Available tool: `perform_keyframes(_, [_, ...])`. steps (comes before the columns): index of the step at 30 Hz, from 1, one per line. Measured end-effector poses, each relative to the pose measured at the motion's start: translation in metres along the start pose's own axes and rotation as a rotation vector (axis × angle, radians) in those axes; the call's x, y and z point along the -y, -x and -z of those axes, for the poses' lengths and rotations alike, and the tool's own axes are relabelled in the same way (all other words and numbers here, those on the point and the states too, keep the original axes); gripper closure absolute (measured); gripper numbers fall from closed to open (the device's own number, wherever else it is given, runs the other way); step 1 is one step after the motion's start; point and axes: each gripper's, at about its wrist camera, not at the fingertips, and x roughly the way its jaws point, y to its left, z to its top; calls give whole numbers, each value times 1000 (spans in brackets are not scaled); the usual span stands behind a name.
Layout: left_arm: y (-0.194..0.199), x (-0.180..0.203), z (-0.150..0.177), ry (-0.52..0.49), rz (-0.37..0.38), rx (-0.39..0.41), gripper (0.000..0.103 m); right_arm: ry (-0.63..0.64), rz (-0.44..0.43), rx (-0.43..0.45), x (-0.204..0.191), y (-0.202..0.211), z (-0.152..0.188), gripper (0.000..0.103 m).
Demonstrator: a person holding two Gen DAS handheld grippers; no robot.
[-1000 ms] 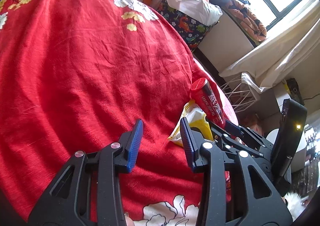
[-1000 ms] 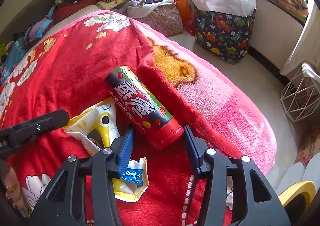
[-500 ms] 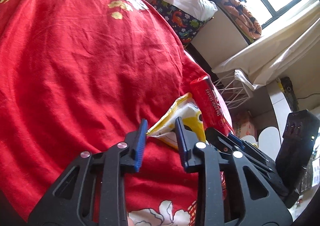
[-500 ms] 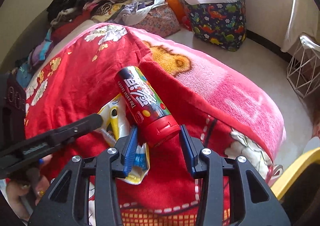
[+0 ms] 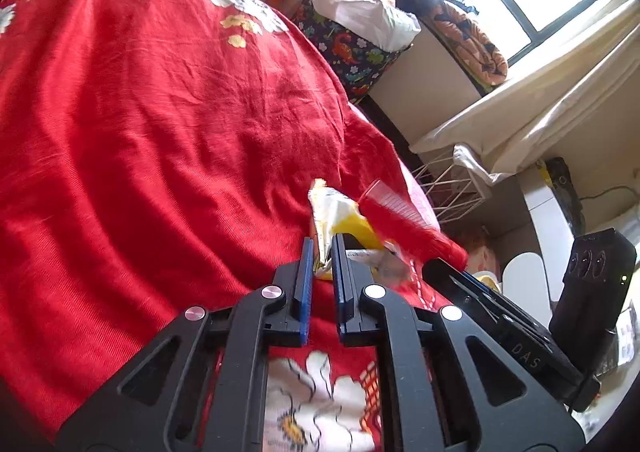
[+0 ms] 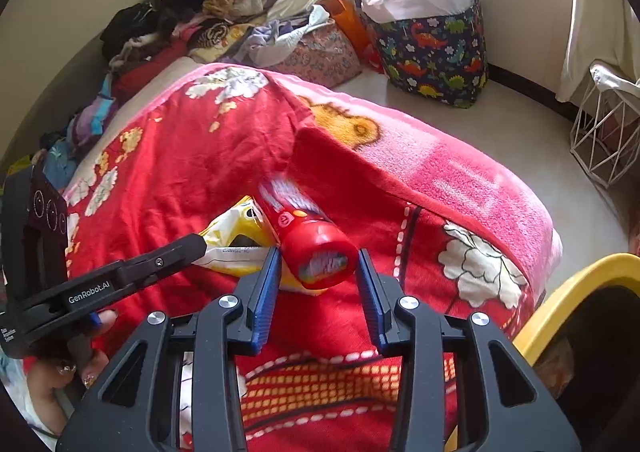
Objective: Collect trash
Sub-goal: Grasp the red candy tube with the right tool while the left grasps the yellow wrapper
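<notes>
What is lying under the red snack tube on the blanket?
A yellow-and-white wrapper lies partly beneath the red snack tube, on the red blanket. The left tongs pinch its edge. How far it reaches under the tube is covered.

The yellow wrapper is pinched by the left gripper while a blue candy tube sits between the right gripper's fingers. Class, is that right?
Not quite: the candy tube is red, as the right wrist view shows. The left gripper does pinch the yellow wrapper, and the tube sits between the closing fingers of the right gripper.
</notes>
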Motion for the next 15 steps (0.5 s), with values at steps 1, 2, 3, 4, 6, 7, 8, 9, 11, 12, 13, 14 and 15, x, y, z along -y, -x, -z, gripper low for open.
perform_keyframes(1, [3,0,2,-2,0,4,98,-1,-5,5,-2,3,1,67])
perform_keyframes(2, [6,1,3,-6,1,8,98,-2,-11,8,-4,7,3,68])
perform_keyframes(3, [11,1,5,-8,1,12,98,-1,-16,12,-6,10,5,68])
perform_keyframes(4, [14,2,7,-9,2,16,99,0,-16,14,-7,12,6,68])
perform_keyframes(6, [22,2,10,-10,2,29,99,-2,-23,22,-10,19,10,68])
perform_keyframes(7, [26,1,10,-12,1,34,99,-4,-24,26,-10,21,11,68])
perform_keyframes(8, [31,1,12,-15,0,40,99,-8,-29,32,-12,25,13,68])
perform_keyframes(9, [34,1,13,-20,-2,44,99,-10,-33,38,-13,28,15,68])
perform_keyframes(11, [40,2,15,-37,-10,51,99,-11,-37,46,-15,34,16,68])
perform_keyframes(12, [44,3,17,-47,-17,55,99,-10,-38,49,-17,36,17,68])
perform_keyframes(13, [46,3,18,-53,-20,57,99,-9,-37,53,-18,39,19,68])
perform_keyframes(14, [49,4,18,-57,-19,59,99,-9,-36,57,-19,42,20,68])
perform_keyframes(15, [52,4,19,-61,-19,61,99,-11,-36,60,-19,43,21,68])
